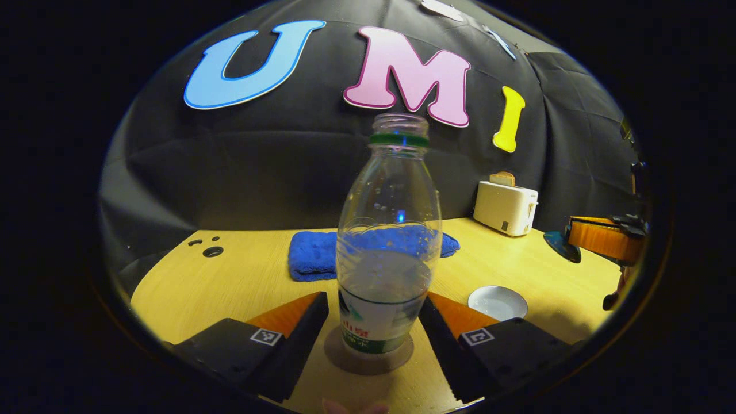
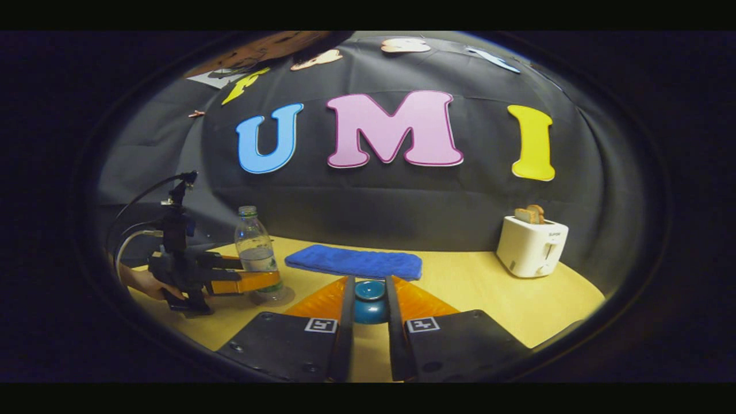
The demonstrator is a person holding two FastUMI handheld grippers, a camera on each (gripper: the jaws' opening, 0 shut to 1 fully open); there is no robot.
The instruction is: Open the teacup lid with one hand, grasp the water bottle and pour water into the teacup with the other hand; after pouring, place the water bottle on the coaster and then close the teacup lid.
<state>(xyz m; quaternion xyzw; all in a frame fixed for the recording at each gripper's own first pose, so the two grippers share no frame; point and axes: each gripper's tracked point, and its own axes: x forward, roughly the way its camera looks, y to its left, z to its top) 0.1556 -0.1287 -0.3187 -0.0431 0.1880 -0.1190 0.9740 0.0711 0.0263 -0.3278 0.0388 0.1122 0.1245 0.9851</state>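
In the right gripper view, the right gripper's fingers (image 2: 348, 322) flank the blue lid (image 2: 370, 303) and hide its sides, so contact cannot be told. In the left gripper view, the right gripper (image 1: 604, 238) is cut off at the right edge, and the bottle (image 1: 386, 253) hides part of the blue towel (image 1: 313, 256).

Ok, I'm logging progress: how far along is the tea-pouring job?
Done: teacup lid is off, clamped in the right gripper; water bottle stands on the coaster. In hand: left gripper flanks the bottle. Left: closing the teacup. Whether water was poured is unclear.
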